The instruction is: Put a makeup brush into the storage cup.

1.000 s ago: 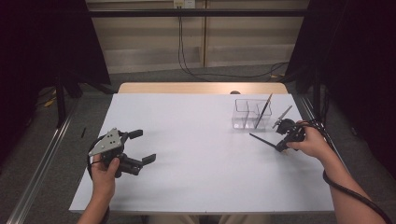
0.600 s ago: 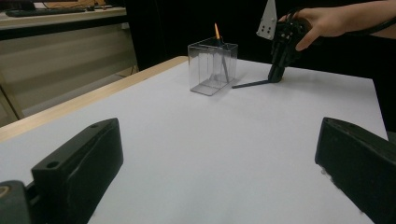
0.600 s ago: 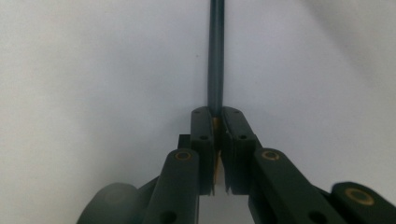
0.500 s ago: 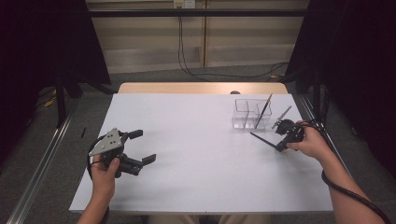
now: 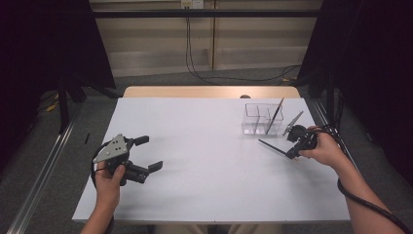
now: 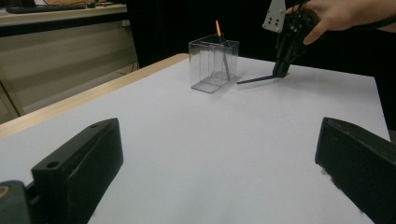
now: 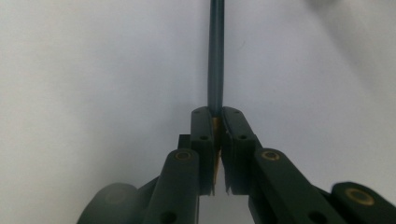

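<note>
Between the earlier pictures and now, almost nothing changes. The right tongs (image 5: 293, 150), closed on the dark pencil (image 5: 272, 146), shift only a very little beside the clear box (image 5: 263, 118); the pencil's angle over the tabletop (image 5: 204, 165) looks nearly the same.

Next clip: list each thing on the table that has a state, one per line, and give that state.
Right gripper: shut on the dark pencil, near the clear box.
Dark pencil: clamped at one end, the rest sticking out low over the white table.
Left gripper: open, nothing between its jaws.
Clear box: upright, open-topped, split into compartments.
Pencil in box: leaning on the rim, orange end up.
</note>
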`<state>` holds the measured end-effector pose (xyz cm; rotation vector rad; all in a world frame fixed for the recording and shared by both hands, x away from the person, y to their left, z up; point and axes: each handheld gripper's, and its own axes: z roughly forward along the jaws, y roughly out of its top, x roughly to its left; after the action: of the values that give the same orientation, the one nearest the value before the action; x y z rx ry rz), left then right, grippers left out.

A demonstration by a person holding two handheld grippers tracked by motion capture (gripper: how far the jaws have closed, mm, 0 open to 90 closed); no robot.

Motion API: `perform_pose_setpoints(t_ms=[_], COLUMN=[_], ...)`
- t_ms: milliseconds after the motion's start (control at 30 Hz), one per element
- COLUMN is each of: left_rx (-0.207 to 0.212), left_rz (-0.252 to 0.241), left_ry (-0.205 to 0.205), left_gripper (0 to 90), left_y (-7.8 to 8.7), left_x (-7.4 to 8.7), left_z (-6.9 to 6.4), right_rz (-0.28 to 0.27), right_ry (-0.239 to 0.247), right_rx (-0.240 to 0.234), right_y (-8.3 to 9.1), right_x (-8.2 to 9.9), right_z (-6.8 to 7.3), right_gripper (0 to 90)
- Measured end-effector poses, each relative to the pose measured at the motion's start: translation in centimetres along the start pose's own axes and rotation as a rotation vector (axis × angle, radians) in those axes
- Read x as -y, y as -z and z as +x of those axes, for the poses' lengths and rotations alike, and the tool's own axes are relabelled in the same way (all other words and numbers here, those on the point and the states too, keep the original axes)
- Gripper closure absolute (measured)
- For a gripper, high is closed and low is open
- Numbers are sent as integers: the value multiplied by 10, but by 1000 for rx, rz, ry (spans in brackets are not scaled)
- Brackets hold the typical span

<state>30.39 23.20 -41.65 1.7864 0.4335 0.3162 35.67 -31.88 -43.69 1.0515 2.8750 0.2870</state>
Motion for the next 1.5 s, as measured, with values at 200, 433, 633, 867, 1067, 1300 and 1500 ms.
perform_pose_setpoints(t_ms=[200, 433, 633, 867, 1067, 1300, 1500], left_rx=[3, -2, -1, 1, 3, 5, 6], left_rz=[2, 2, 6, 10, 12, 15, 12], left_ry=[-3, 1, -2, 3, 6, 6, 10], left_gripper=[10, 10, 9, 9, 10, 10, 10], left_y=[0, 0, 0, -1, -2, -2, -3], left_x=[0, 0, 0, 0, 1, 1, 1], left_z=[0, 0, 0, -1, -1, -1, 0], right_rz=[-5, -6, -5, -7, -13, -26, -41], right_ry=[39, 97, 134, 174, 195, 226, 258], right_rx=[-7, -10, -12, -22, -27, -33, -39], right_y=[6, 9, 12, 13, 14, 16, 16], right_x=[-6, -16, -24, -30, -37, -45, -52], right_z=[9, 21, 31, 38, 47, 55, 63], right_gripper=[842, 842, 842, 842, 842, 842, 841])
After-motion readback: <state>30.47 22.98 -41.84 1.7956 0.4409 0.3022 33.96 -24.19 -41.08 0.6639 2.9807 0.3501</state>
